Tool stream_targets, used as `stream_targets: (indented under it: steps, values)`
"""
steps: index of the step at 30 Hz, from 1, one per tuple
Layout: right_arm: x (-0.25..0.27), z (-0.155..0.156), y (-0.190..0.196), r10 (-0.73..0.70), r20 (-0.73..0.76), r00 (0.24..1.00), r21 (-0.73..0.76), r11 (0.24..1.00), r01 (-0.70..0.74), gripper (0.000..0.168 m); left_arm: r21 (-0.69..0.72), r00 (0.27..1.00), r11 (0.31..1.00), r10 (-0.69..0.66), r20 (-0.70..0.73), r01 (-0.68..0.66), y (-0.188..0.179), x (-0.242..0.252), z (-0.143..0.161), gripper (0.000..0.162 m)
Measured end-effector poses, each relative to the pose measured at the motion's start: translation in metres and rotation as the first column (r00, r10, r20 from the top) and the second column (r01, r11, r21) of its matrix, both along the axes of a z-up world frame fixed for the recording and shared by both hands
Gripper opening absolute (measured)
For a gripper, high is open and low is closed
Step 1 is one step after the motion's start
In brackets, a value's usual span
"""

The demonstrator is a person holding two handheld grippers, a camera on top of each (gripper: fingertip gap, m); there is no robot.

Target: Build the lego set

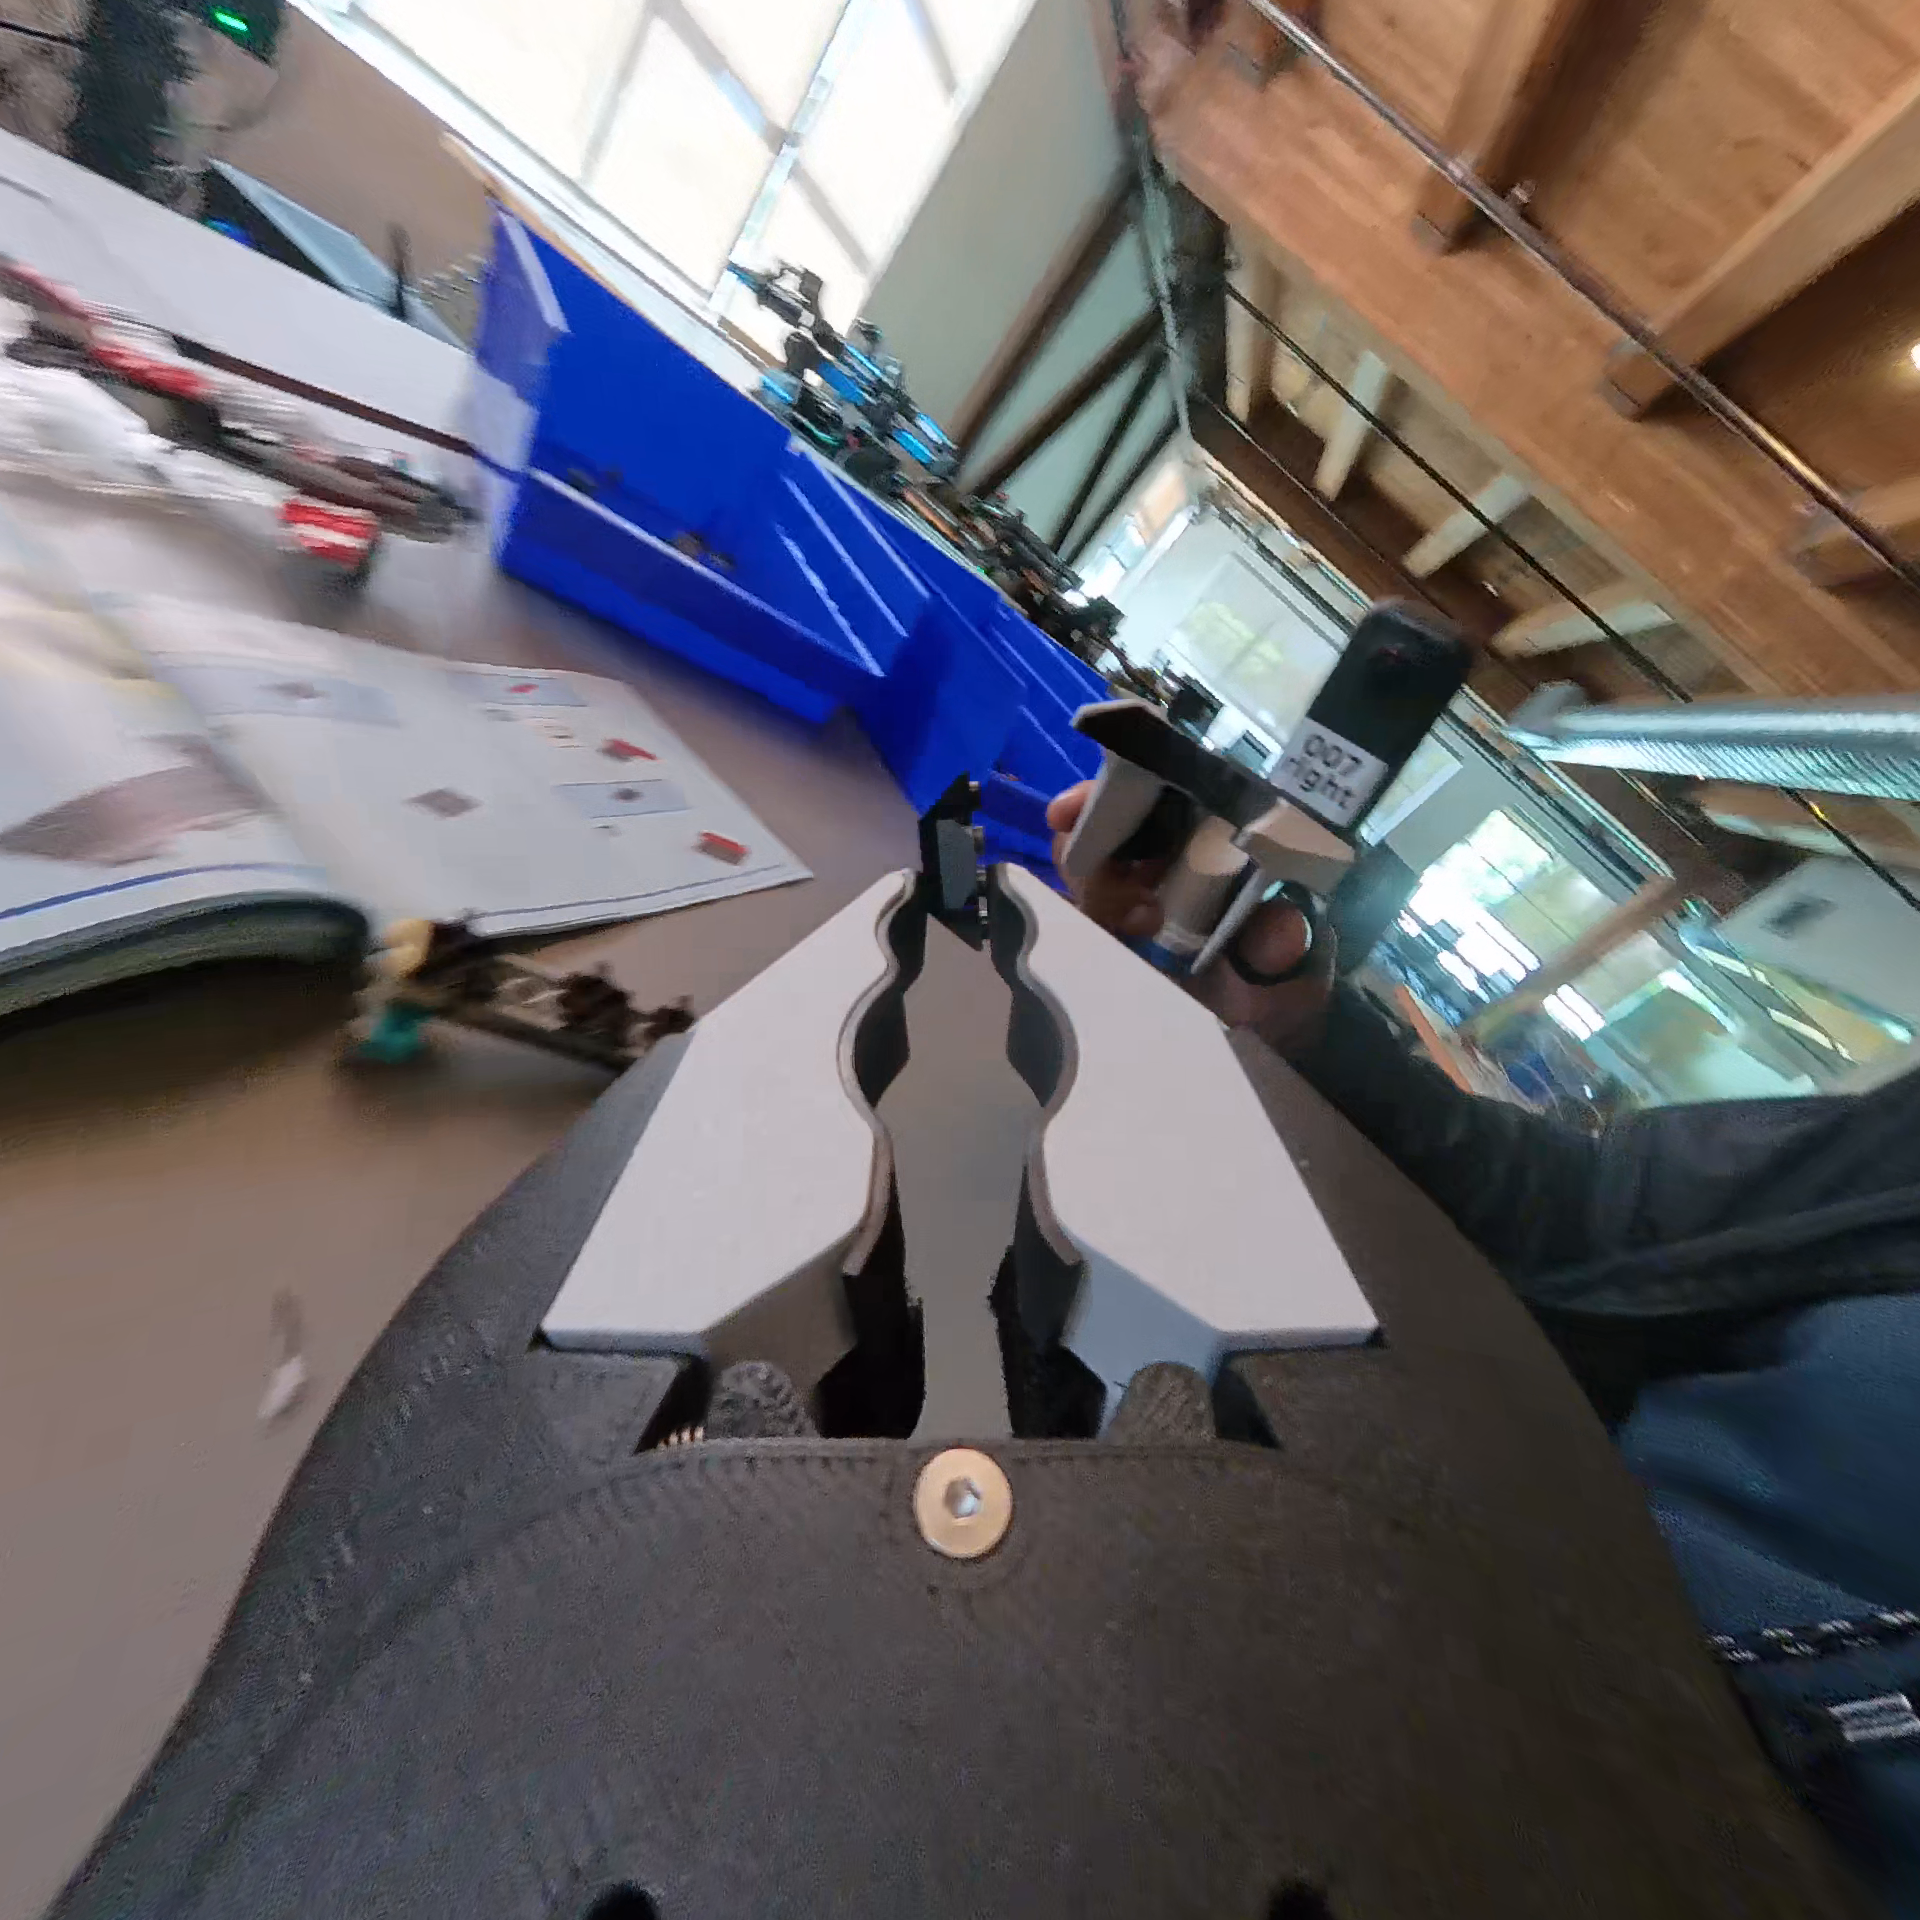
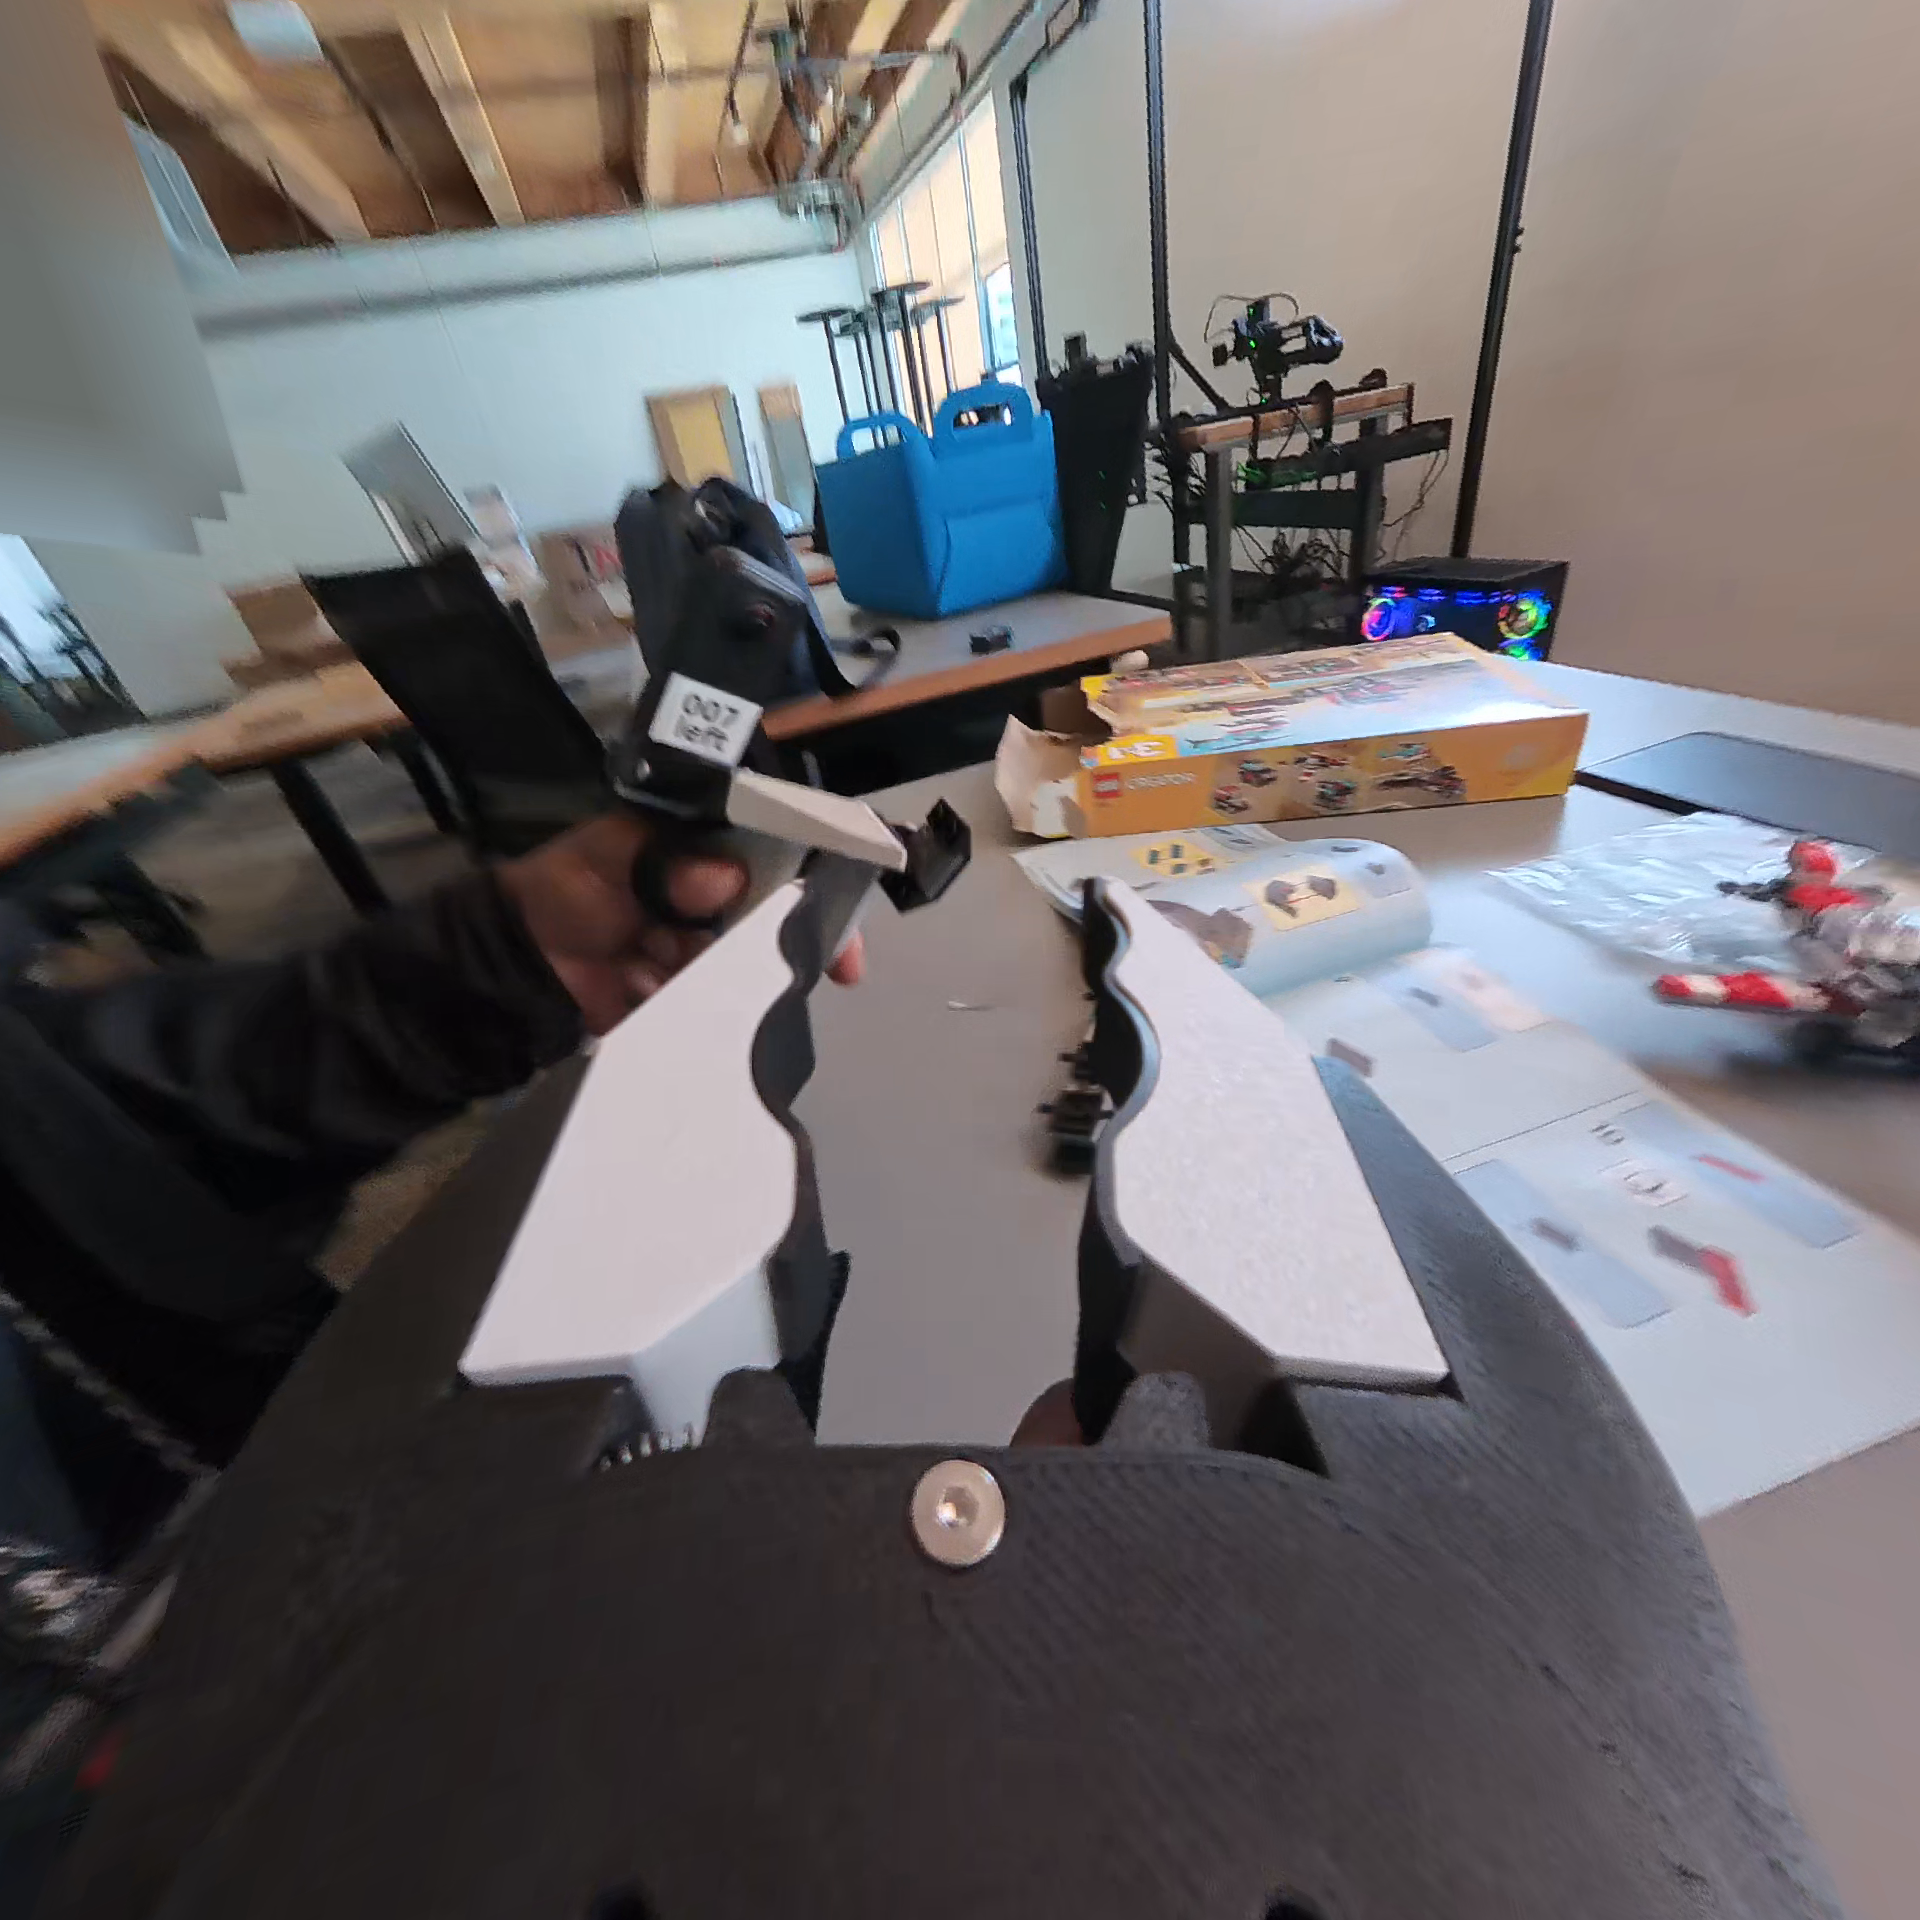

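A grey table (image 2: 935, 1195) carries the work, in a high room with timber ceiling beams (image 1: 1558, 208) and bright windows (image 1: 675, 125). An open instruction booklet (image 2: 1558, 1122) lies flat on it, with a yellow lego box (image 2: 1330, 743) behind, its end flap torn open (what is inside cannot be told). Blue bins (image 1: 727, 520) stand along the table's far edge. A clear bag with red and grey pieces (image 2: 1808, 956) lies right of the booklet, blurred. The left gripper (image 1: 951, 904) has its jaws clamped on a small black lego piece (image 1: 954, 868), held in the air above the table. The right gripper (image 2: 940, 914) has its jaws apart, holding nothing. A black part-built assembly (image 1: 540, 1003) lies beside the booklet.
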State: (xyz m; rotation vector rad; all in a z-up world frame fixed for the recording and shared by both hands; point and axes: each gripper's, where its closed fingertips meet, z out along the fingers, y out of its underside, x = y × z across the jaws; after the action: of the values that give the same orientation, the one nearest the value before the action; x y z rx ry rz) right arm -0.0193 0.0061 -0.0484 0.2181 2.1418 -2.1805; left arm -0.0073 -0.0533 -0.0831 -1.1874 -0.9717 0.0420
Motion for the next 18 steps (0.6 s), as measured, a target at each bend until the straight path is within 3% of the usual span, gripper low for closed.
stream_targets:
  steps: [6, 9, 14, 18]
  values:
    - [-0.015, -0.008, -0.028, 0.050, -0.131, 0.990, 0.054, 0.998, -0.044, 0.057, -0.025, 0.988, 0.992, 0.123, 0.088, -0.121, -0.044, -0.010, -0.024, 0.011]
    - [-0.028, -0.015, -0.043, 0.088, -0.188, 0.978, 0.070, 0.995, -0.076, 0.056, -0.013, 0.987, 0.993, 0.119, 0.104, -0.119, -0.045, -0.011, -0.025, 0.011]
    - [-0.045, -0.026, -0.060, 0.137, -0.135, 0.981, -0.013, 0.990, -0.140, 0.050, -0.034, 0.983, 0.994, 0.111, 0.145, -0.107, -0.043, -0.014, -0.033, 0.011]
    - [-0.035, -0.037, -0.062, 0.185, -0.205, 0.961, 0.073, 0.982, -0.173, 0.046, -0.038, 0.977, 0.994, 0.104, 0.187, -0.099, -0.042, -0.019, -0.040, 0.011]
